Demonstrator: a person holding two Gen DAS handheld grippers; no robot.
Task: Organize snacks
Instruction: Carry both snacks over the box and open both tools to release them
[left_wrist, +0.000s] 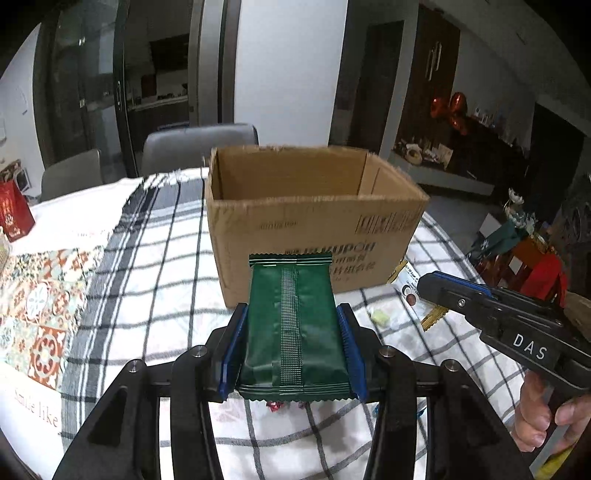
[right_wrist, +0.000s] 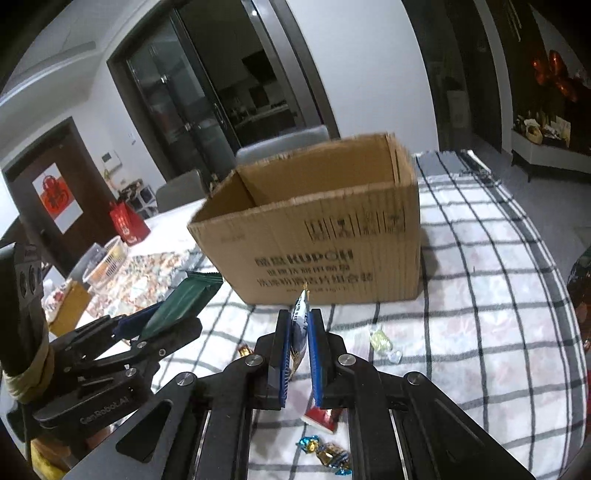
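Note:
An open cardboard box (left_wrist: 314, 206) stands on the checked tablecloth; what lies inside is hidden by its near wall. My left gripper (left_wrist: 292, 310) is shut on a dark green snack packet (left_wrist: 291, 332), held flat above the cloth just short of the box. To its right, my right gripper (left_wrist: 424, 286) pinches a thin white and gold sachet (left_wrist: 406, 278). In the right wrist view, the right gripper (right_wrist: 299, 314) is shut on that sachet (right_wrist: 300, 325), edge-on, with the box (right_wrist: 321, 240) ahead. The left gripper (right_wrist: 166, 314) and its green packet (right_wrist: 184, 299) show at the left.
Loose sweets lie on the cloth: a pale yellow candy (right_wrist: 380, 338), blue and gold wrapped candies (right_wrist: 325, 450) and a red and white packet (right_wrist: 321, 417). A red bag (left_wrist: 13, 214) and a basket (right_wrist: 107, 258) stand far left. Grey chairs (left_wrist: 199, 147) sit behind the table.

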